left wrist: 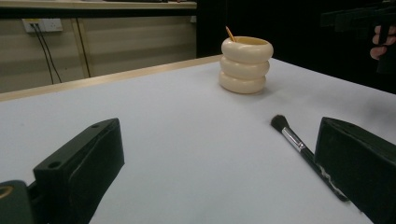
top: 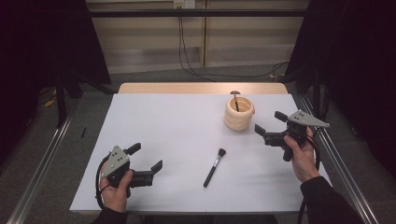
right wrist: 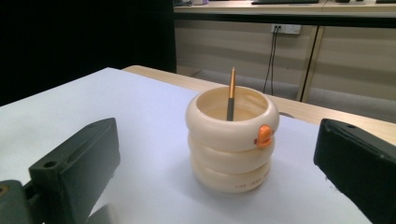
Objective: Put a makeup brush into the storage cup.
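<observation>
A cream holder shaped like three stacked rings [top: 239, 113] [left wrist: 246, 64] [right wrist: 232, 138] stands at the back right of the white table, with a thin orange-tipped stick [right wrist: 231, 93] leaning inside it. A black makeup brush [top: 214, 167] [left wrist: 303, 150] lies flat near the table's middle front, bristles pointing away. My left gripper [top: 148, 157] [left wrist: 219, 172] hovers open at the front left, the brush near its right jaw. My right gripper [top: 270, 123] [right wrist: 219, 172] is open just right of the holder, which sits a little beyond its jaws.
The white table top [top: 177, 126] has a wooden strip [top: 201, 87] along its far edge. Metal rails [top: 42, 154] run along both sides on the floor. Cables [top: 187, 51] hang down the back wall.
</observation>
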Motion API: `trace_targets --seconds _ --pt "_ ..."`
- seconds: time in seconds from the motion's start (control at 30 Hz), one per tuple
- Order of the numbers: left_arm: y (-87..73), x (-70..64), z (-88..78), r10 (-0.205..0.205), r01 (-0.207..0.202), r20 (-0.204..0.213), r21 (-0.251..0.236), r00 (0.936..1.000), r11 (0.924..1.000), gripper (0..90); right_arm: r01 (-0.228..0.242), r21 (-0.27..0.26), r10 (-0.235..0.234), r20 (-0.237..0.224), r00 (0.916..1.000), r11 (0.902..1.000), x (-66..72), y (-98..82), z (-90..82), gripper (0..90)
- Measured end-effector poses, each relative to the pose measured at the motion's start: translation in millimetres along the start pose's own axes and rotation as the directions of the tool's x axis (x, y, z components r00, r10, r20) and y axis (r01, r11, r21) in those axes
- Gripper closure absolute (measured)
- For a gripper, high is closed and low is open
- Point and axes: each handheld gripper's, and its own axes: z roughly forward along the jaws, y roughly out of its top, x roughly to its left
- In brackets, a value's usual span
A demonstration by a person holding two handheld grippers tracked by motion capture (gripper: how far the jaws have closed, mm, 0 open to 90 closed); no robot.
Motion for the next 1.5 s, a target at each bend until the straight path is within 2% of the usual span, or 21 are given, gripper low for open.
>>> trace_targets --seconds 0.1,0.2,0.27,0.33,0.43,0.8,0.97,1.0,1.07,1.27,1.5 --pt "-0.2 -0.8 -1.3 0.0 0.0 -0.004 0.001 1.0 1.0 1.4 -0.003 -0.017 0.003 0.007 1.0 0.9998 4.6 -2.6 -5.9 0.3" --pt "-0.4 -0.4 -2.4 -0.001 0.001 -0.001 -0.007 1.0 1.0 1.4 0.007 -0.004 -0.007 0.001 1.0 1.0 8.6 -6.0 -14.7 0.0" --pt "-0.4 -0.6 -2.4 -0.006 0.006 -0.003 -0.007 1.0 1.0 1.4 -0.001 -0.007 0.001 -0.007 1.0 1.0 10.0 -7.4 -20.4 0.1" --pt "-0.5 -1.3 -2.4 -0.005 0.005 0.002 -0.005 1.0 1.0 1.4 -0.008 -0.021 0.008 0.005 1.0 0.9997 12.5 -10.8 -24.3 0.4" --pt "-0.5 -3.5 -2.8 -0.006 0.006 -0.003 -0.005 1.0 1.0 1.4 -0.01 -0.001 0.01 -0.001 0.9999 0.9999 14.3 -16.8 -27.9 0.4" --pt "-1.5 -2.5 -5.1 -0.006 0.006 -0.001 -0.001 1.0 1.0 1.4 -0.039 -0.008 0.039 0.017 0.9991 0.9992 20.7 -29.0 -55.3 0.2" --pt "-1.3 -2.8 -6.1 -0.002 0.002 -0.001 -0.001 1.0 1.0 1.4 -0.04 -0.05 0.042 0.036 0.9985 0.9979 23.3 -37.4 -70.1 0.0" --pt "-1.4 -2.7 -6.0 -0.003 0.003 0.003 -0.002 1.0 1.0 1.4 -0.022 -0.058 0.024 0.028 0.9993 0.9981 24.0 -37.8 -73.9 0.0" --pt "-1.2 -3.0 -5.8 0.001 -0.001 0.004 -0.002 1.0 1.0 1.4 -0.023 -0.064 0.023 0.011 0.9997 0.9977 26.7 -39.1 -79.0 0.0" --pt "-0.6 -5.4 -5.2 0.008 -0.008 0.007 0.0 0.9999 1.0 1.3 -0.001 -0.016 0.001 -0.043 0.9991 0.9999 28.5 -42.5 -80.7 0.0" --pt "-1.2 -3.8 -4.4 0.006 -0.006 0.011 0.002 0.9999 1.0 1.3 0.001 -0.02 -0.003 -0.055 0.9985 0.9998 26.2 -40.7 -81.3 0.0"
